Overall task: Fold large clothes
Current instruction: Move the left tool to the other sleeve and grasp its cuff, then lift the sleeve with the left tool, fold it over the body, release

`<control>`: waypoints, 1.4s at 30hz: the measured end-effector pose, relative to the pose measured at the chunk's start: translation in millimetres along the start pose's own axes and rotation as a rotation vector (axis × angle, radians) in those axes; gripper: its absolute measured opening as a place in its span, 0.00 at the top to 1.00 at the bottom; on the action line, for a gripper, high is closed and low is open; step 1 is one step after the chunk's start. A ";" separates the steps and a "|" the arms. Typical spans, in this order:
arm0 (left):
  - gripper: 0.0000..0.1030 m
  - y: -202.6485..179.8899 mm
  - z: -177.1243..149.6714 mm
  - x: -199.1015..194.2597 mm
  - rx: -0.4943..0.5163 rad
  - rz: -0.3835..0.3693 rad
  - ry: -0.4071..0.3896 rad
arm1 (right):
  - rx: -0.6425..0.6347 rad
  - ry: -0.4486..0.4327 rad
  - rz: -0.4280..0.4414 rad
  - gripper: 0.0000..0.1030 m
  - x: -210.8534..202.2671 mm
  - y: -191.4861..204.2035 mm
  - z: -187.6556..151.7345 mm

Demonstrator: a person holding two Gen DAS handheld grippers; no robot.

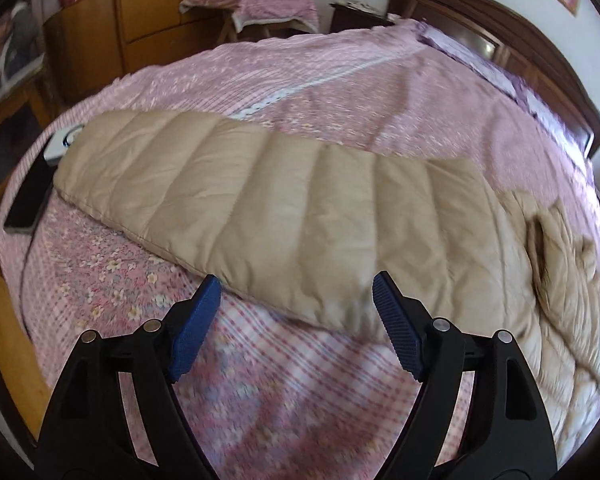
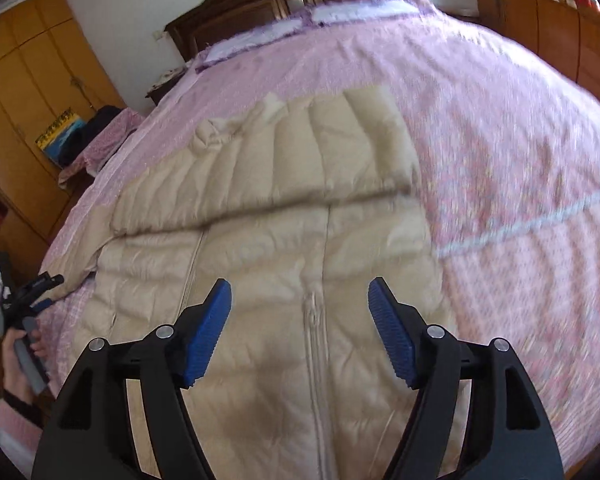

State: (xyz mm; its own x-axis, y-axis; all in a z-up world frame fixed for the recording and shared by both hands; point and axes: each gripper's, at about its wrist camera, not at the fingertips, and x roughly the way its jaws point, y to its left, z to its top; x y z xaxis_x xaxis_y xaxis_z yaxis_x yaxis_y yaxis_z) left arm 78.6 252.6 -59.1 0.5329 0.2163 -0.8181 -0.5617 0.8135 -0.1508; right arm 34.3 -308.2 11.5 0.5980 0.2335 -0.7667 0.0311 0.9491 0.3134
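A beige quilted down jacket (image 2: 268, 264) lies flat on the pink floral bedspread (image 2: 500, 160), zipper (image 2: 314, 344) facing up, with one sleeve (image 2: 300, 160) folded across its upper part. In the left wrist view the other sleeve (image 1: 260, 200) stretches out to the left over the bedspread (image 1: 340, 80). My left gripper (image 1: 296, 312) hovers open above the near edge of that sleeve, nothing between its blue pads (image 1: 192, 332). My right gripper (image 2: 300, 320) hovers open over the jacket's zipper, its blue pads (image 2: 392, 340) holding nothing. The left gripper also shows at the far left of the right wrist view, in a person's hand (image 2: 20, 356).
A dark phone (image 1: 28, 200) and a white device (image 1: 60, 144) lie at the bed's left edge. A dark wooden headboard (image 2: 292, 0) stands at the far end. Orange-brown wardrobes (image 2: 28, 92) line the wall, and a small table (image 1: 252, 8) with a pink cover holds dark items.
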 end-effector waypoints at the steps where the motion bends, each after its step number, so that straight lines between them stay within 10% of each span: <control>1: 0.24 3.9 1.2 4.8 -0.015 -0.009 0.007 | 0.016 0.003 -0.013 0.32 0.7 -2.5 -2.5; 19: 0.13 9.7 21.3 54.7 -0.089 -0.082 0.032 | -0.014 0.002 -0.107 0.25 3.4 7.7 -11.4; 29: 0.86 14.8 25.7 42.4 -0.042 -0.214 0.016 | -0.022 0.005 -0.130 0.23 2.8 8.4 -9.7; 42: 0.92 -5.5 27.6 -55.3 0.041 -0.290 -0.193 | -0.050 0.018 -0.139 0.16 4.9 12.4 -11.7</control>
State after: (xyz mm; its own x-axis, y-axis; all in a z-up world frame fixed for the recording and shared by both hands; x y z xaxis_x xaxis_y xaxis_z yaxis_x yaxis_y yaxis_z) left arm 69.7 251.1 2.2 0.7784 0.0676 -0.6241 -0.3454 0.8763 -0.3359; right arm 28.2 -292.8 5.0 0.5760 0.1024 -0.8110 0.0726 0.9818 0.1756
